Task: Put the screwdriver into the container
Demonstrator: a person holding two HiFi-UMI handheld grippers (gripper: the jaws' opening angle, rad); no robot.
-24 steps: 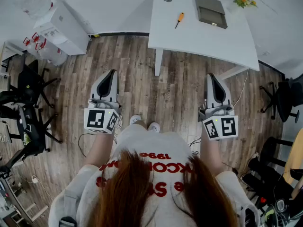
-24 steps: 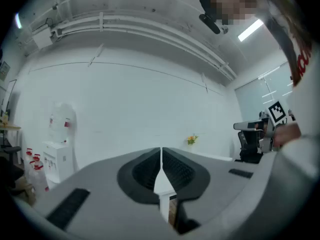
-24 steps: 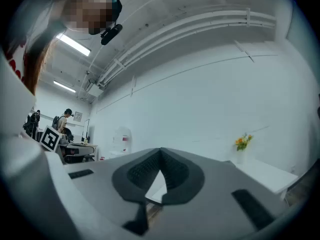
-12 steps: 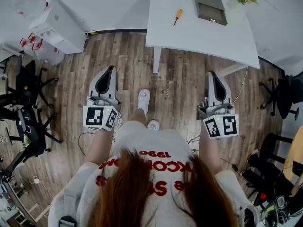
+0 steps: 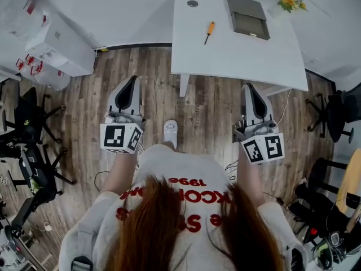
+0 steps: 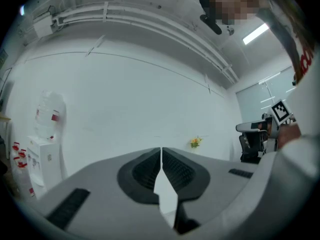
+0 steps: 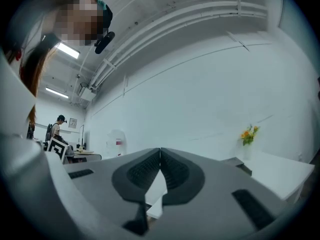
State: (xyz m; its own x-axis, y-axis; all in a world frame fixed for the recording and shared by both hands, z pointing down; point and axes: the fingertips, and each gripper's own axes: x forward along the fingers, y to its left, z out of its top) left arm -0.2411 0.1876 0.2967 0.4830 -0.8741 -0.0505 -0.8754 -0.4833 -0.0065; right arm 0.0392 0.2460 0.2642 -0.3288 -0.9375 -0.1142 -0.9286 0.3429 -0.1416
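An orange-handled screwdriver (image 5: 209, 30) lies on the white table (image 5: 225, 52) in the head view, left of a grey rectangular container (image 5: 248, 17). Both grippers are held level above the wooden floor, well short of the table. My left gripper (image 5: 131, 83) is shut, its tips touching and nothing between them. My right gripper (image 5: 250, 89) is shut too, also holding nothing. In the left gripper view the jaws (image 6: 161, 151) meet against a white wall. In the right gripper view the jaws (image 7: 160, 152) meet the same way, with the table's edge at the right.
A vase of yellow flowers (image 5: 291, 0) stands at the table's far right corner. White boxes and a water dispenser (image 5: 53, 38) sit at the left wall. Black office chairs (image 5: 31, 123) stand at the left and another (image 5: 341, 114) at the right. A person (image 7: 57, 126) stands far off.
The person has stepped forward: the table with the screwdriver and container sits lower and nearer in the head view. Both grippers keep their place in front of the body, still shut.
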